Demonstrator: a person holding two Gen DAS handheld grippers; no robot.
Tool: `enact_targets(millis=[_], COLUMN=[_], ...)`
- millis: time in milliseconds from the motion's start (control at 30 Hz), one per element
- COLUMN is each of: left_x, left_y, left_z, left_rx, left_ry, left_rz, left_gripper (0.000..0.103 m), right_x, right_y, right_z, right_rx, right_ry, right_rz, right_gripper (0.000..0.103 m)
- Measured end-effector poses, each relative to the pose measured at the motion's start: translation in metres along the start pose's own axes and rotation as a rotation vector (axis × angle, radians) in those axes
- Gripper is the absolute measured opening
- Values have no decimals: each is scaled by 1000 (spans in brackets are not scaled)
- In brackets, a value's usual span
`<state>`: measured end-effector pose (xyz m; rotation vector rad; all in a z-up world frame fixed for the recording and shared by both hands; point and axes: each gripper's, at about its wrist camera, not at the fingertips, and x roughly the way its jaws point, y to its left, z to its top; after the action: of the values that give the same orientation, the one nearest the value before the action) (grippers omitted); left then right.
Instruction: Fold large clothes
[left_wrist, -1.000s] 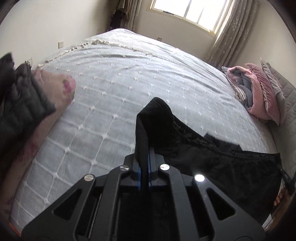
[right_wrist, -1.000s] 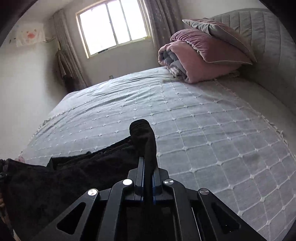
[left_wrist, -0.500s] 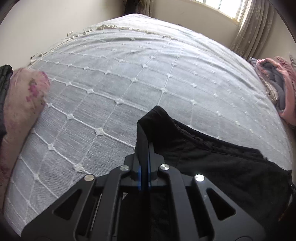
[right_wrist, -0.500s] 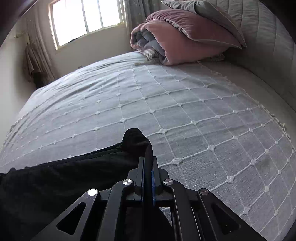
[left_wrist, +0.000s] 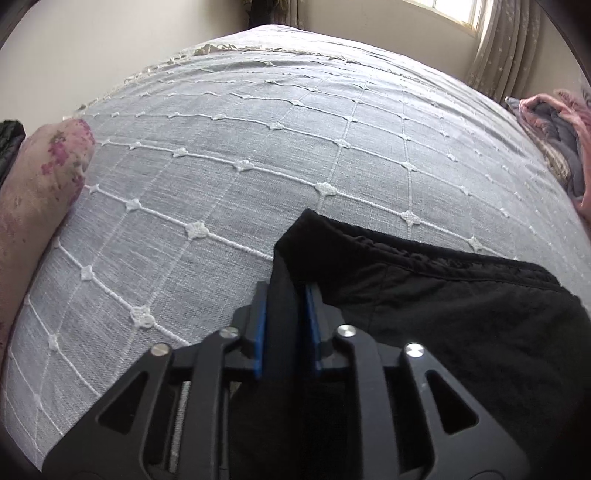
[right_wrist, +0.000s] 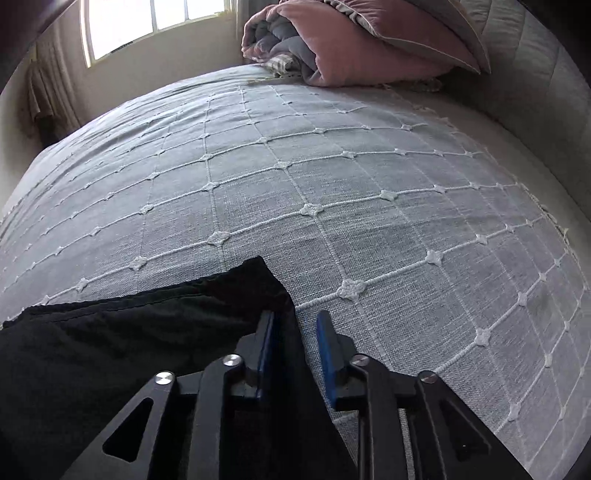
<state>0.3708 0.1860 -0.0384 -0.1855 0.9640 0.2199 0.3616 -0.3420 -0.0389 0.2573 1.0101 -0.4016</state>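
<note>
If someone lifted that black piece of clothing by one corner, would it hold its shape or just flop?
The black garment would probably flop: it lies flat on the bedspread, following its surface. Its corner droops limply between the opening jaws of the left gripper and right gripper. It looks thin, so likely light.

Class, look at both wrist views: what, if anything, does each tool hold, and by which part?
Both tools, left and right, are opening. A top corner of the black garment lies between each one's jaws, laid on the bed, no longer pinched.
</note>
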Motion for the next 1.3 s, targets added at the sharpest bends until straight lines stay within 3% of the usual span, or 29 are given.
enact_targets(millis=[33,100,200,333,400,567,600,633,667,700,767,800,933,1033,1200,1300], left_x=[-5,-22,-64,-120,-138,-154,-151,-149,-144,-142,-141,-142,-142,-141,-142,-143], left_y=[6,29,59,91,102,103,100,99,97,95,95,96,95,93,88,89], left_z=[0,-3,-18,-70,-96,-143,-146,-149,-151,-153,-155,-156,-170,-174,-180,-181], left_rx=[-22,-105,-164,-180,-185,-97,-71,-49,-30,-18,-5,-10,13,14,16,-5], left_ry=[7,9,-18,14,27,64,75,84,89,87,72,64,41,34,49,53], left_rz=[-22,-101,-180,-272,-304,-250,-240,-224,-192,-162,-147,-143,-85,-51,-15,-21], left_gripper=[32,37,38,46,49,49,49,41,29,23,9,8,6,6,6,6], right_x=[-8,-40,-117,-170,-181,-177,-173,-171,-167,-164,-163,-165,-165,-162,-137,-130], right_y=[-5,-17,-33,-47,-65,-112,-116,-119,-119,-119,-114,-109,-92,-92,-87,-92], right_z=[3,1,-27,-98,-135,-195,-204,-207,-207,-209,-210,-208,-196,-188,-186,-185], right_rx=[14,85,110,45,84,212,221,227,230,236,211,187,112,112,51,83], right_ry=[30,-6,-126,-81,-75,-55,-42,-37,-31,-15,-23,-34,-70,-90,-51,-35], right_rz=[38,120,242,319,330,236,230,269,306,291,270,270,190,179,72,67], right_gripper=[41,68,82,82,82,82,80,76,60,40,20,15,10,9,8,8])
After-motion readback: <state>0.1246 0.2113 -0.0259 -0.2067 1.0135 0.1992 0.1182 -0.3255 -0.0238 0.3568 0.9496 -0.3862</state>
